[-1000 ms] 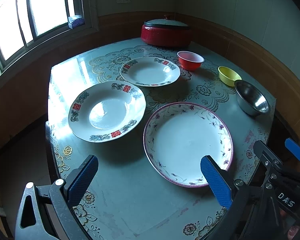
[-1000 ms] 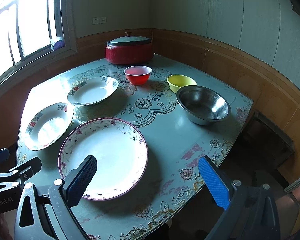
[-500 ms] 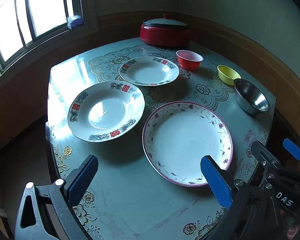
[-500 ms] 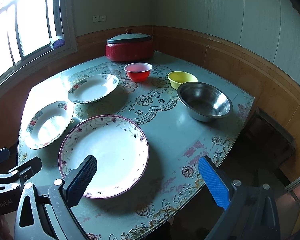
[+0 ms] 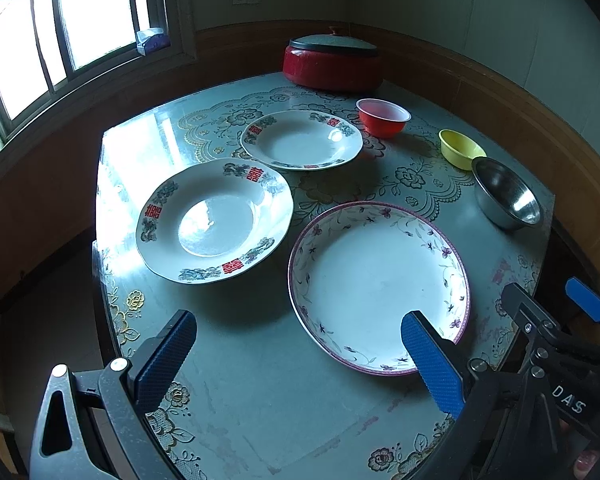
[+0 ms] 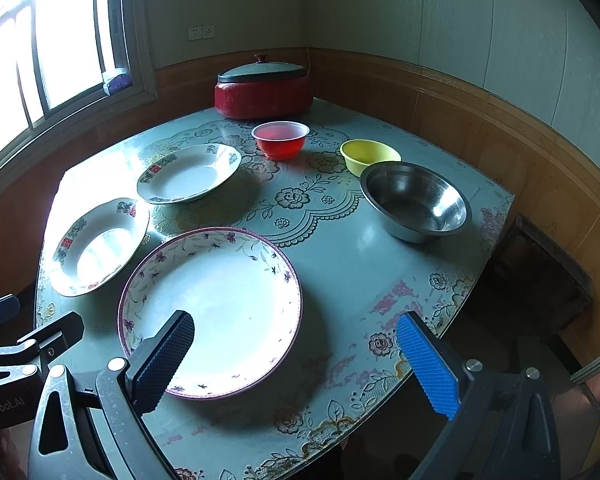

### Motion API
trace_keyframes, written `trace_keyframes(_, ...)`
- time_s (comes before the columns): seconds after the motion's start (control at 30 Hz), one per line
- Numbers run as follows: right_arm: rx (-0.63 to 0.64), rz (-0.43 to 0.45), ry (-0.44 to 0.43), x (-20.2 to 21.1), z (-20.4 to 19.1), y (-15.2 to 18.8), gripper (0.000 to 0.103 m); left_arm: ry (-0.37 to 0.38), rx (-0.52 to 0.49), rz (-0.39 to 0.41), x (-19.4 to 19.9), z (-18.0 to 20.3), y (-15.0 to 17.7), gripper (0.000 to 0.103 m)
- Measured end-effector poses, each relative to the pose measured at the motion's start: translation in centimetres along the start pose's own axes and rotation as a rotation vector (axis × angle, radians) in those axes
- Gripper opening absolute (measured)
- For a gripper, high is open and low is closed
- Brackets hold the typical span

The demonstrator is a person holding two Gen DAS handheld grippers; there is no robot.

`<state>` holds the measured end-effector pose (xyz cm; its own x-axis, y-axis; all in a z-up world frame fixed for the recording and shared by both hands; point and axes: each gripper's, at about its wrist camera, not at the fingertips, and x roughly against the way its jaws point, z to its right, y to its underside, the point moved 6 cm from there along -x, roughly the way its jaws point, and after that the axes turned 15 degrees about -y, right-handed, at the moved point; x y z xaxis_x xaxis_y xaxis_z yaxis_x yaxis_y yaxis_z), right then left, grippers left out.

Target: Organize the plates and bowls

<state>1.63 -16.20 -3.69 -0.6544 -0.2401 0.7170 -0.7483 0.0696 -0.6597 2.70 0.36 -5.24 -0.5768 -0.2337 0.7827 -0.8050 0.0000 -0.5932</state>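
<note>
Nothing stacked: your left tongs [image 5: 298, 354] and right tongs [image 6: 296, 354], both spread and empty, hover at the purple-flowered plate [image 6: 210, 312], largest plate, likely the stack's base.

Three plates upright, apart: floral plate [image 5: 380, 286], two red-marked plates [image 5: 214, 220] [image 5: 302, 140]. Red bowl [image 6: 280, 140], yellow bowl [image 6: 370, 156], steel bowl [image 6: 416, 200] alongside.

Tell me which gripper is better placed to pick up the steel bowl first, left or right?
Right, probably. The right gripper is open and the steel bowl lies ahead on its side; from the left gripper, the purple-rimmed plate lies between.
</note>
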Motion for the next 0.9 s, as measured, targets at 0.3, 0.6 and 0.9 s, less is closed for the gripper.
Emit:
trace_keyframes(0.3,0.001,-0.008,-0.004,-0.3,0.0,-0.1,0.103,-0.001,0.003,-0.005,-0.3,-0.1,-0.1,0.103)
trace_keyframes(0.6,-0.004,-0.017,-0.004,-0.7,0.1,0.0,0.103,0.009,0.001,-0.013,-0.5,0.0,-0.1,0.103)
trace_keyframes(0.9,-0.009,-0.028,-0.004,-1.1,0.3,-0.2,0.103,0.019,0.006,-0.029,-1.1,0.0,0.0,0.103)
